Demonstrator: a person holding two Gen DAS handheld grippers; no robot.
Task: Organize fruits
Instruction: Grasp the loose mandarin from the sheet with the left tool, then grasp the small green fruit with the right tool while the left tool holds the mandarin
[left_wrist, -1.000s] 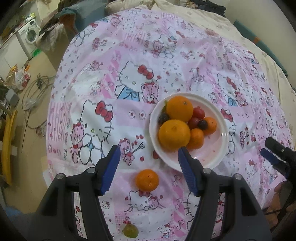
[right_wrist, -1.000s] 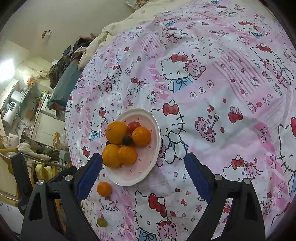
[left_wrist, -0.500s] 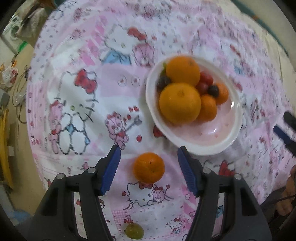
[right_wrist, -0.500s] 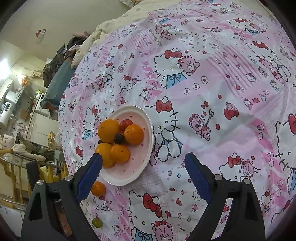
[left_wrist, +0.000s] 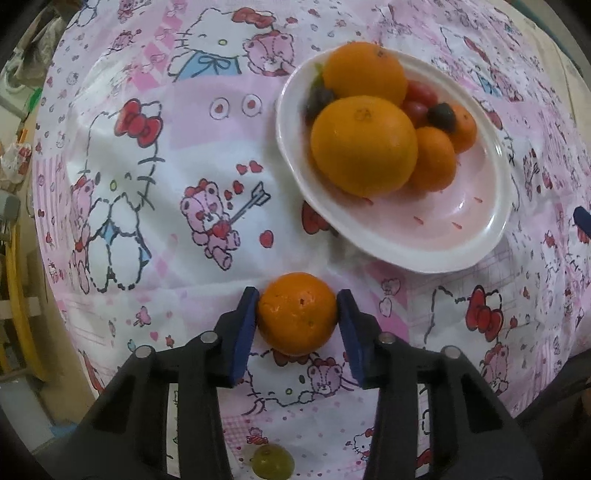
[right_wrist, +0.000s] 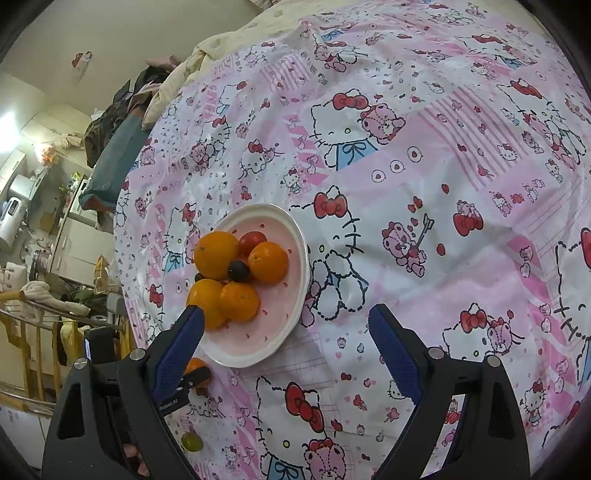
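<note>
- One bedsheet (left_wrist: 155, 155), pink and white with a cartoon cat and bear print, covers the whole work surface and carries everything else.
- One white plate (left_wrist: 480, 236) with a pale pink centre sits on the sheet, above and to the right in the left wrist view; part of its floor is bare.
- Two grippers are in view, each with two blue pads.
- The left gripper (left_wrist: 297, 317) points down at the sheet, and its jaws are closing on a lone tangerine; both pads appear to touch the fruit's sides.
- The right gripper (right_wrist: 284, 347) hangs over the sheet with its jaws spread wide and nothing between them; the plate's near edge lies behind its left finger.
- Two big oranges (left_wrist: 364, 146) lie in the plate, one behind the other, touching.
- Three tangerines in all: two (left_wrist: 430, 158) rest in the plate against the near orange, and the third (left_wrist: 297, 314) lies on the sheet just below the plate's rim, between the left gripper's pads.
- Two small red tomatoes (left_wrist: 421, 94) are wedged behind the oranges in the plate.
- Two dark grapes (left_wrist: 441, 115) show in the plate, one on top of the pile and one at its left edge.
- One green grape (left_wrist: 272, 461) lies alone on the sheet, near the bottom of the left wrist view, well apart from the plate.
</note>
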